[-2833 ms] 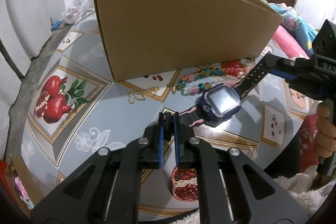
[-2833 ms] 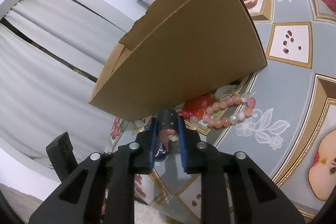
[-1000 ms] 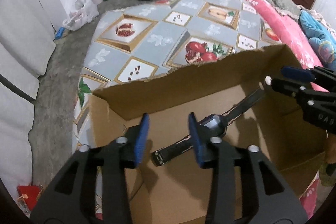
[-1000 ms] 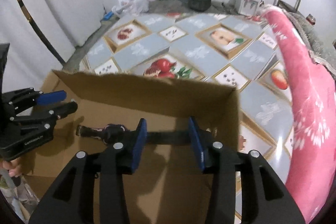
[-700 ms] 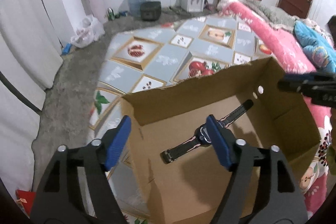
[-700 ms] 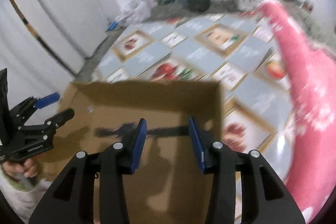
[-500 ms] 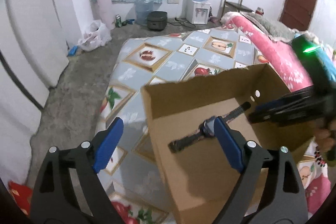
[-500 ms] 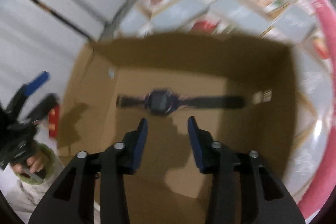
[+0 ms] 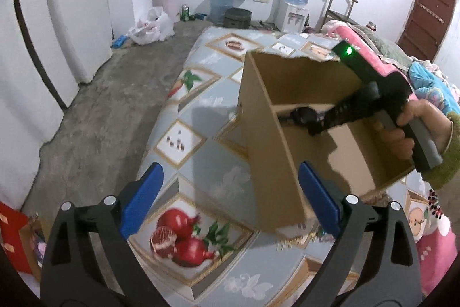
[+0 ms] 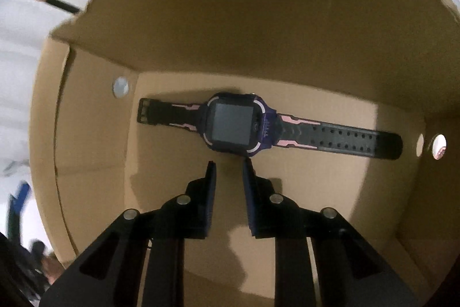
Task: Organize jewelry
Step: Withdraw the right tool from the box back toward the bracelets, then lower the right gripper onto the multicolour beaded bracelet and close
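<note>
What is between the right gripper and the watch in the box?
Nothing: only bare box floor separates the closing, empty right gripper from the watch, seen in the right wrist view.

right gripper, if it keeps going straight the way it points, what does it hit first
Most likely the watch lying flat on the box floor: its face sits just ahead of the right gripper, whose empty jaws are closing. Depth is unclear.

Support: bed (image 9: 201,151) under a grey-blue, fruit-print cover.
On it: open cardboard box (image 9: 270,151); beads (image 9: 434,206) by its right edge.
Bed edge: concrete floor (image 9: 109,105).
</note>
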`<state>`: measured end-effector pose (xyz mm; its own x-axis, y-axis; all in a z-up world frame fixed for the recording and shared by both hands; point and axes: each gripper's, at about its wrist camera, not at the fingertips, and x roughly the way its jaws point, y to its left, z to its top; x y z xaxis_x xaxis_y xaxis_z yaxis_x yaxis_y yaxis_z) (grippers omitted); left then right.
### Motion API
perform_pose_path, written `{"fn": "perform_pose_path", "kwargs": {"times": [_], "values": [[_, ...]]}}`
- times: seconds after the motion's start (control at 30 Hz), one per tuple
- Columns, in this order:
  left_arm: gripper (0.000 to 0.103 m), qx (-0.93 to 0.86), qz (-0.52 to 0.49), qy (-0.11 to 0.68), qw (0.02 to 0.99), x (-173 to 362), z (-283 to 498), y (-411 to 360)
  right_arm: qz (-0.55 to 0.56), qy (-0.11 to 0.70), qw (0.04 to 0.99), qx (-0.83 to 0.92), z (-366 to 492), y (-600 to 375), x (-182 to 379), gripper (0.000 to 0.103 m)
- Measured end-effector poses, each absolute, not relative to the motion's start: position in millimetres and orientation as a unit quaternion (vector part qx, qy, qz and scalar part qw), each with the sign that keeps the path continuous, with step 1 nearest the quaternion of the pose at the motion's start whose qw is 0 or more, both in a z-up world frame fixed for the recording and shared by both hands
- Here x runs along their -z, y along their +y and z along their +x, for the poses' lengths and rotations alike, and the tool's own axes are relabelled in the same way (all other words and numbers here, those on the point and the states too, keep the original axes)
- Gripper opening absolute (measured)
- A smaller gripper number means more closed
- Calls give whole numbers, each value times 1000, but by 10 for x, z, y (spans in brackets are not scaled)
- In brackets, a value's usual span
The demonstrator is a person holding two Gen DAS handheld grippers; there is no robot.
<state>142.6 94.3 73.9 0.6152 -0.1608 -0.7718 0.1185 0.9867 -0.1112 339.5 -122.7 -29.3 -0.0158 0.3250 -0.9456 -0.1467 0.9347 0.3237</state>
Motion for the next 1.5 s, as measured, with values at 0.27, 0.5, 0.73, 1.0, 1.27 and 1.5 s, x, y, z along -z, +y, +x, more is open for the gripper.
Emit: {"fn": "perform_pose_path", "kwargs": {"times": [0.27,0.5,0.73,1.0,1.27,1.5], "values": [[91,84,-43,437,895,-541,1178,1016,134,681,700,-170,3358,-1450,179,20],[91,93,-41,420,902,-549,881,1114,134,563,788,-209,2621,-1724,-809,38],[92,124,-22,456,881,-296,708,969,65,418,870,-254,1308,-1935,-1322,76],[92,136,58,513,845,250,677,337,50,527,842,-108,588,-2216,-223,77],[96,131,106,496,852,369,639,153,-8,540,841,-30,418,-2207,173,82],[96,130,80,503,850,403,699,211,0,530,848,-21,453,-2243,323,97]]}}
